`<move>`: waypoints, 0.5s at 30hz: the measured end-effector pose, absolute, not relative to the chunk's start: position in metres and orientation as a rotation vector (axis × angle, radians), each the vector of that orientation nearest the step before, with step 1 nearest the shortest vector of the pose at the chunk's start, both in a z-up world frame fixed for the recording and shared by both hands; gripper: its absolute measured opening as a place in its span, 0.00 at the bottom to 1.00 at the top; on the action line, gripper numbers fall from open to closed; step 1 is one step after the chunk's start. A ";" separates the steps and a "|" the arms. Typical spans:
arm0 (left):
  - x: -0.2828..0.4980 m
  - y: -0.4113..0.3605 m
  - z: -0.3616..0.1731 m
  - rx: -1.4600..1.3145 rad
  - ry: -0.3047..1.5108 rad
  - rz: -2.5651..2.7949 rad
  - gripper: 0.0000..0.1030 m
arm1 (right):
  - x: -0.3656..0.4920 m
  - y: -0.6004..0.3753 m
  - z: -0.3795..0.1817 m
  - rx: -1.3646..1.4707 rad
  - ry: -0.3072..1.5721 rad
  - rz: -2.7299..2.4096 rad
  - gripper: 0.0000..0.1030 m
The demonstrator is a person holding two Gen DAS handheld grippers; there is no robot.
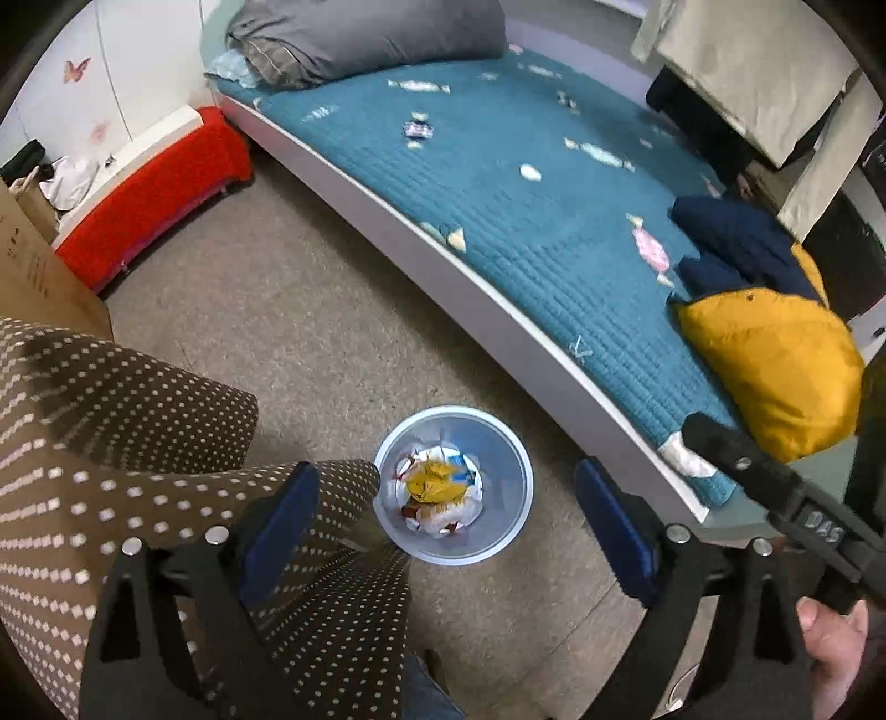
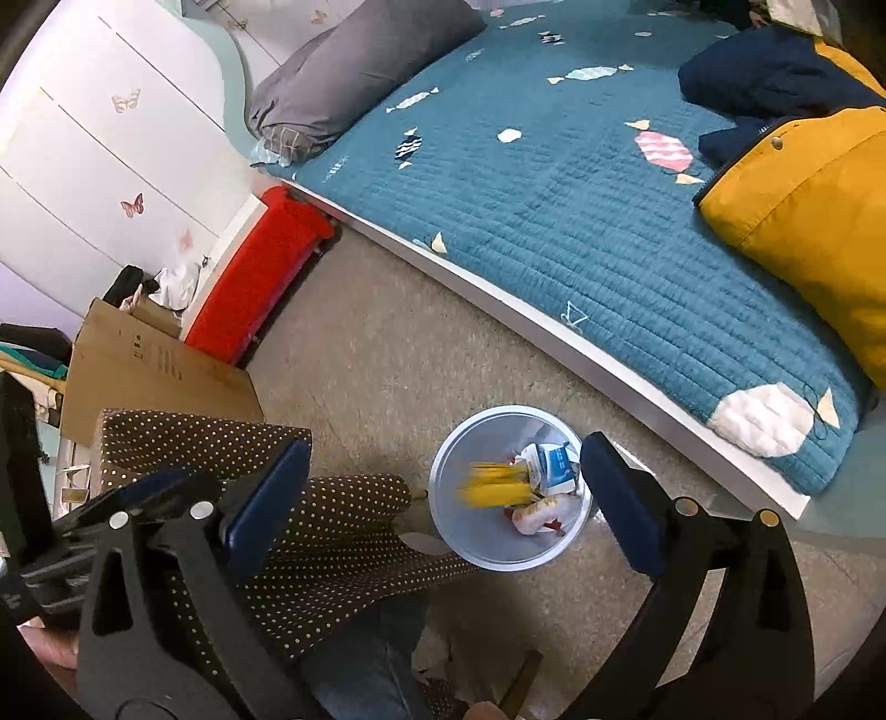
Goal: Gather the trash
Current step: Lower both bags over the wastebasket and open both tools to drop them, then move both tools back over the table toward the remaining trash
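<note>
A round pale grey trash bin (image 1: 501, 443) stands on the floor beside the bed, holding a yellow wrapper (image 1: 434, 481) and white and blue scraps. My left gripper (image 1: 446, 515) is open and empty above the bin. In the right wrist view the same bin (image 2: 476, 437) sits between the fingers of my right gripper (image 2: 443, 490), which is open. A blurred yellow wrapper (image 2: 493, 487) is over the bin's mouth, apart from both pads. White and blue packaging (image 2: 554, 465) lies inside the bin.
A bed with a teal quilt (image 1: 515, 183) runs along the right, with a grey pillow (image 1: 360, 39) and a yellow-and-navy jacket (image 1: 775, 354) on it. A red bench (image 1: 160, 194) and a cardboard box (image 2: 149, 360) stand at the left. My dotted brown sleeve (image 1: 111, 443) fills the lower left.
</note>
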State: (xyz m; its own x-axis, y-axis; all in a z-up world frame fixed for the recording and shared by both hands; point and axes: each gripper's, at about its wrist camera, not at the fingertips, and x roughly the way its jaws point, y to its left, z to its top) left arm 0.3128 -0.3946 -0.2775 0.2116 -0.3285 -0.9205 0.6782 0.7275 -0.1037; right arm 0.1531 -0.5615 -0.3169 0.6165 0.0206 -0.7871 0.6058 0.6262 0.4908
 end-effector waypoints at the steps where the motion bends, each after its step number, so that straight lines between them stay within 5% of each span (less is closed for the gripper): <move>1: 0.311 -0.390 -0.271 0.349 1.145 -0.723 0.89 | 0.153 -0.559 -0.316 0.835 0.852 -0.389 0.94; 15: 0.275 -0.333 -0.175 0.289 0.871 -0.717 0.90 | 0.160 -0.513 -0.255 0.712 0.772 -0.371 0.94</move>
